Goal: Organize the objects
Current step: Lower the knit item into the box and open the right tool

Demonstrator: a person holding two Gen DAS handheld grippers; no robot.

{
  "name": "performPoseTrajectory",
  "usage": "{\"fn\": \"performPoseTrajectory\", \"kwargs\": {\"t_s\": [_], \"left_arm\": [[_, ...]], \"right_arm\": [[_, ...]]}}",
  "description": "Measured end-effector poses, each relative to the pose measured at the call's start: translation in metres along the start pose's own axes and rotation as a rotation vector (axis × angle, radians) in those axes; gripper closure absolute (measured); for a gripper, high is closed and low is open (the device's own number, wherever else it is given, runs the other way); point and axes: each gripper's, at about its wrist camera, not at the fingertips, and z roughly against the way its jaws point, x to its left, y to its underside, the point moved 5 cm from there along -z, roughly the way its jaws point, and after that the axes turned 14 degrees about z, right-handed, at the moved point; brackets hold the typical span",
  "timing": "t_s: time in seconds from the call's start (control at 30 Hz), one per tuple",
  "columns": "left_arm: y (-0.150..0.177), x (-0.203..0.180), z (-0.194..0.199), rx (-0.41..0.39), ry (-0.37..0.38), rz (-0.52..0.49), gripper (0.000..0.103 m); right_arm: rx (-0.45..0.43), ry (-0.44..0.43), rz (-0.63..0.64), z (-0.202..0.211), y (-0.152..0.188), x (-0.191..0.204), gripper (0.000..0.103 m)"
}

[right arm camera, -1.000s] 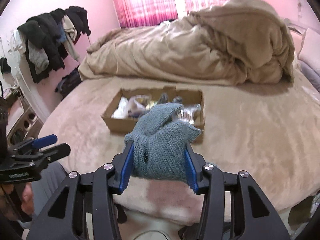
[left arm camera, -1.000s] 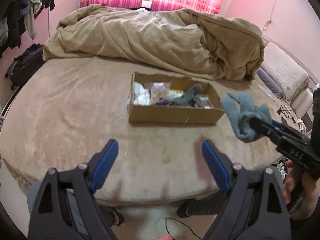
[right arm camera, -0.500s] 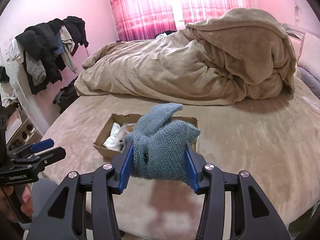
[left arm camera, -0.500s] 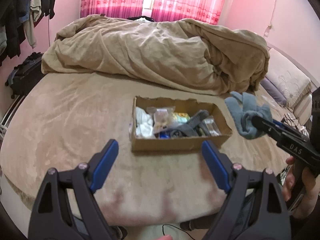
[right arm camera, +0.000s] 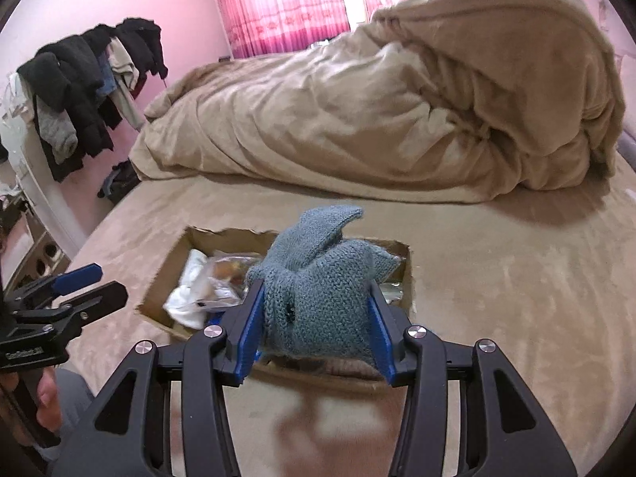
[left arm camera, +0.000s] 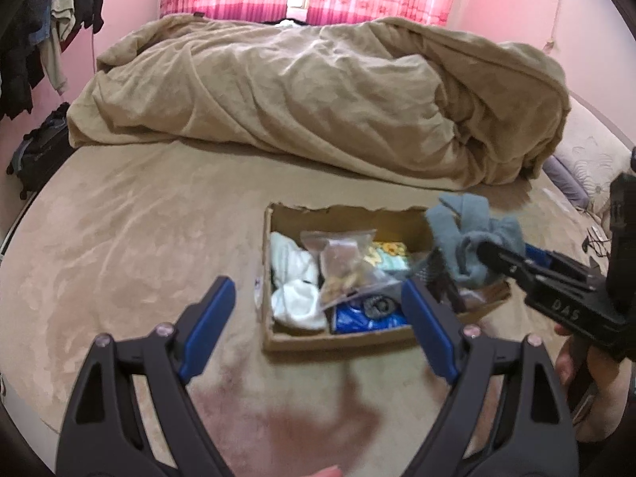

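Note:
My right gripper (right arm camera: 316, 318) is shut on a blue-grey knitted glove (right arm camera: 318, 274) and holds it over the right end of an open cardboard box (right arm camera: 159, 298). In the left wrist view the glove (left arm camera: 473, 238) hangs above the box (left arm camera: 338, 338), held by the right gripper (left arm camera: 493, 256). The box holds white cloth (left arm camera: 296, 282), a clear bag of small items (left arm camera: 342, 266), a blue packet (left arm camera: 365, 318) and other things. My left gripper (left arm camera: 318, 314) is open and empty, just in front of the box's near side.
The box sits on a round beige bed (left arm camera: 119, 246). A heaped beige duvet (left arm camera: 318, 99) lies behind it. Dark clothes (right arm camera: 79, 91) hang on a rack at the left wall. A dark bag (left arm camera: 35, 151) lies on the floor at left.
Both grippers have moved forward and up over the bed toward the box. The glove, which was right of the box, is now over its right end.

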Motion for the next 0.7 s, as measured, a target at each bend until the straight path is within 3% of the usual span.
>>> {"fn": "performPoseTrajectory", "kwargs": {"t_s": [0.37, 0.7], "left_arm": [[0.001, 0.011, -0.029, 0.021, -0.020, 0.010, 0.016], [0.018, 0.021, -0.009, 0.032, -0.037, 0.030, 0.016]], "right_arm": [[0.103, 0.038, -0.033, -0.061, 0.019, -0.017, 0.047], [0.070, 0.076, 0.012, -0.046, 0.018, -0.006, 0.032]]}}
